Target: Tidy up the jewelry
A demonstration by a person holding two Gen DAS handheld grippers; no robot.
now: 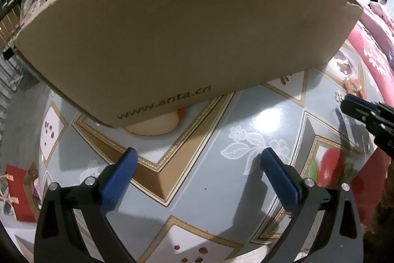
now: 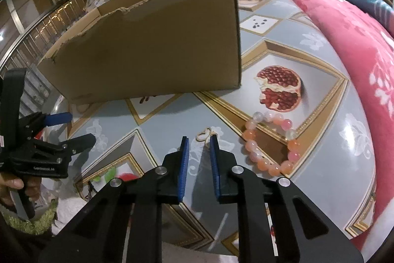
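Watching from beside the table (image 2: 307,65), patterned grey oilcloth with printed fruit. Right gripper (image 2: 199,142) angled steeply down, blue fingers (image 2: 184,159) narrowed to a slim gap. Small gold heart-shaped trinket (image 2: 206,134) lies flat on the cloth at the fingertips; right pad seems just beside or touching its edge, but I cannot tell whether it is actually pinched. Looks more like nothing gripped yet.

Pink-and-orange bead bracelet (image 2: 272,142) lies just right of the trinket, loose on the table. Cardboard box (image 2: 157,51), open top with torn rim, stands further back, well apart from both pieces; presumably the destination.

Left gripper (image 1: 198,174) hovers in front of the box, fingers spread wide, holding nothing.

Risks as I judge them:
- Trinket is thin and flat on slick cloth; pads closing from above may skid it away or flick it toward the bracelet.
- Gap already narrow; if the piece sits ahead of the tips rather than between, the fingers shut on air.
- Pads pressing down could snag the oilcloth and drag it.
- A weak edge-pinch might drop the trinket on the way over the box's ragged wall.
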